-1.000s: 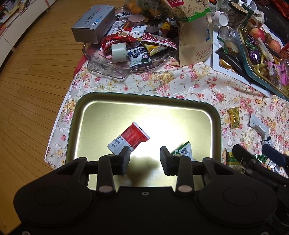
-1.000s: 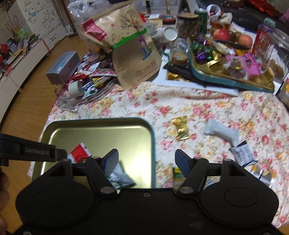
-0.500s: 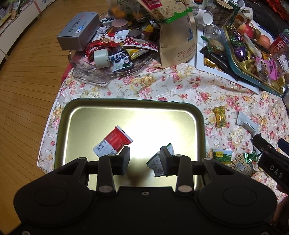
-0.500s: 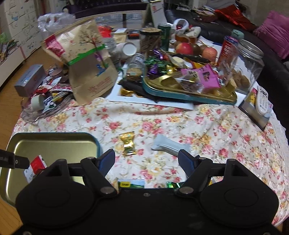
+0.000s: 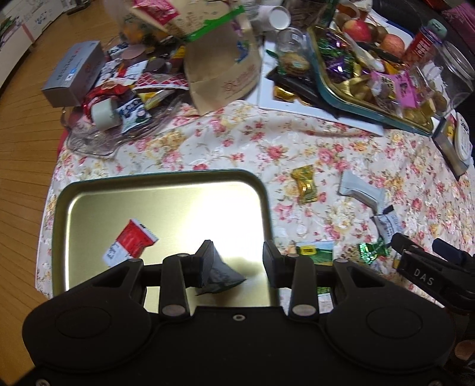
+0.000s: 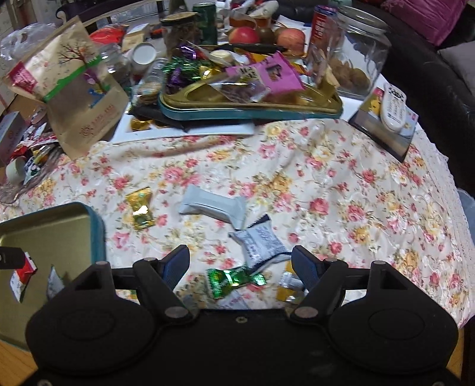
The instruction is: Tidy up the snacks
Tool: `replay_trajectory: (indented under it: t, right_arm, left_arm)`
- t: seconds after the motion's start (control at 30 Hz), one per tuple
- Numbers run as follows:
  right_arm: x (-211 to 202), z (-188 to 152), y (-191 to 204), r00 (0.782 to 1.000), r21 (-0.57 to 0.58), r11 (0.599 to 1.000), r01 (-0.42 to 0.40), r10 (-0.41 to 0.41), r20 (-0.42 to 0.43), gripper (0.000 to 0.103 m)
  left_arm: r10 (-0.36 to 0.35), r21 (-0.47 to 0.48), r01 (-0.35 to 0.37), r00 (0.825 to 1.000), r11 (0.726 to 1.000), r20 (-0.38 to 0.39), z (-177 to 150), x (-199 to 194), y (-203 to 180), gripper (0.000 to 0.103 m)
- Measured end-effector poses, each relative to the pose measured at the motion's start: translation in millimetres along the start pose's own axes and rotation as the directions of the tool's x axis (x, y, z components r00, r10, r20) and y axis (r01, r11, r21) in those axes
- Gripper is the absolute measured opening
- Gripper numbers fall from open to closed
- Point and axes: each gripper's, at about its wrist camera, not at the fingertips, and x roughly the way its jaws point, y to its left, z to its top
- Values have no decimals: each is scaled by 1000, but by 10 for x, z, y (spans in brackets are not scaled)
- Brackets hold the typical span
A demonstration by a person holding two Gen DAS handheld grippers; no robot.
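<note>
Over a gold tray (image 5: 160,190) on a desk (image 5: 237,142) draped in floral cloth, the left hand-held gripper (image 5: 237,261) hangs released, its fingers spread with nothing between them. A dark packet (image 5: 221,277) lies on the tray just beside the left finger; whether they touch cannot be told. A red-and-white packet (image 5: 130,242) rests on the tray to the left, apart from it.

The right hand-held gripper (image 6: 240,264) is also released, jaws wide above loose snacks on the cloth. A green candy (image 6: 231,280) sits between its fingers, untouched by either, with a grey printed packet (image 6: 258,240) just beyond and a long pale-grey bar (image 6: 213,207) behind that. A gold candy (image 6: 139,207) lies near the tray's corner (image 6: 95,225).

Only the left wrist view takes in the whole tray, the green-and-yellow packet (image 5: 314,252) at its right edge, and the glass dish (image 5: 98,139) of wrappers beside a grey box (image 5: 71,74). It also catches the right tool's tip at lower right.

Only the right wrist view shows the far tray (image 6: 249,110) heaped with sweets end to end, apples (image 6: 243,34) and a can (image 6: 204,20) behind it, the cookie jar (image 6: 353,59), and a white remote (image 6: 393,107) on a booklet. A brown paper bag (image 6: 83,98) stands in both views.
</note>
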Motion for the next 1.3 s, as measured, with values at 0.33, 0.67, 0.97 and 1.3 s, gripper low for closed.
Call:
replay_trajectory:
  t: [0.33, 0.67, 0.97, 1.3]
  right_arm:
    - [104, -4, -521, 1000, 103, 994, 23, -21, -20, 73]
    - [145, 29, -876, 998, 173, 983, 55, -54, -8, 71]
    - [192, 45, -981, 999, 189, 982, 33, -31, -13, 69]
    - [388, 80, -1092, 998, 261, 965, 19, -5, -55, 71]
  left_arm:
    - [-29, 69, 30, 1000, 997, -9, 82, 109, -564, 45]
    - [-50, 84, 53, 998, 995, -29, 107, 294, -955, 45]
    - [-53, 104, 57, 998, 993, -37, 137, 449, -1141, 45]
    - [-63, 117, 72, 995, 991, -76, 187, 623, -1201, 45]
